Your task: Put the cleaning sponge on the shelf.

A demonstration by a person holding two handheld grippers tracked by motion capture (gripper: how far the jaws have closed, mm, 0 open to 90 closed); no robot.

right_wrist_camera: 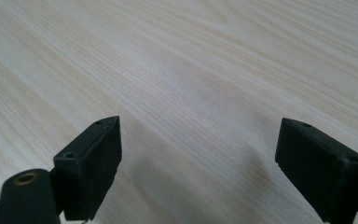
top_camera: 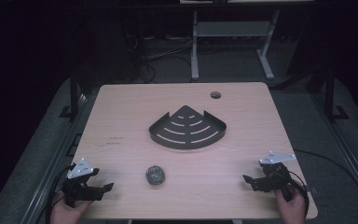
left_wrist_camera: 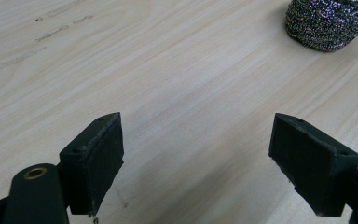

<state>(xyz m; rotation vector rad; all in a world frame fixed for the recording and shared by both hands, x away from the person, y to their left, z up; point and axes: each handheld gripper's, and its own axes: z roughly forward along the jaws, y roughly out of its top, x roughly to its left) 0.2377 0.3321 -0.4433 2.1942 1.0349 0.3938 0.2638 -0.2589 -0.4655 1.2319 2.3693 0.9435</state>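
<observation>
One steel scourer (top_camera: 155,175), one dark corner shelf (top_camera: 188,127), two grippers

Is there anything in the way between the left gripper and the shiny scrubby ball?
Nothing visible. Bare table lies between the open left hand-held gripper and the steel scrubber. The black corner tray sits farther back.

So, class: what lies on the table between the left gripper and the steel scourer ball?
Nothing: bare wood separates the left gripper from the scourer ball in the high view; the left gripper view shows the same bare stretch.
</observation>
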